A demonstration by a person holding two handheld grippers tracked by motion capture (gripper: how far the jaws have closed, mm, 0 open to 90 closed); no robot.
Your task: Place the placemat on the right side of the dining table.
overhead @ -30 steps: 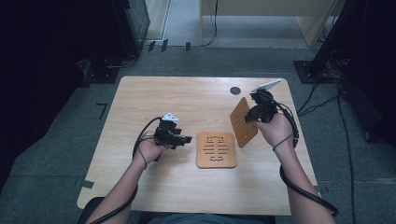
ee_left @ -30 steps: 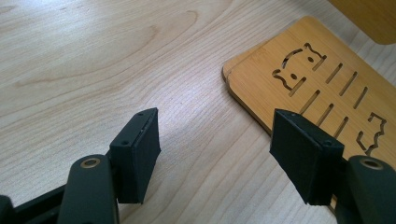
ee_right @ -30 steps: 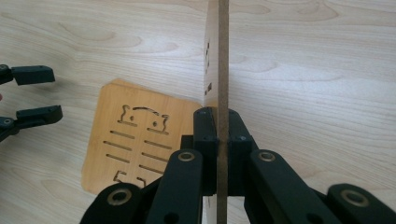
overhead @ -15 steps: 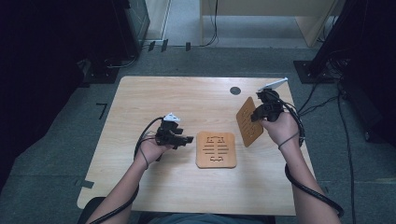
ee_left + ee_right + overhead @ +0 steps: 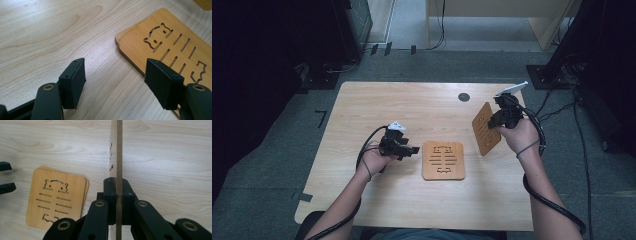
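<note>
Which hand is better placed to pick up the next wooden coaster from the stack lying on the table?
Left. The left hand-held gripper is open and sits just beside the flat slotted wooden coaster stack, while the right hand-held gripper is shut on a lifted wooden coaster.

Right hand-held gripper (image 5: 116,195) clamped on thin wooden board (image 5: 119,157), held edge-on above surface (image 5: 170,157). Stacked cut-out boards (image 5: 56,197) lying flat at left.

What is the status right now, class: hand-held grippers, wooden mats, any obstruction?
Right hand-held gripper shut on one wooden mat, held on edge above the table. Left hand-held gripper open, beside the stacked mats. Nothing in the way.
</note>
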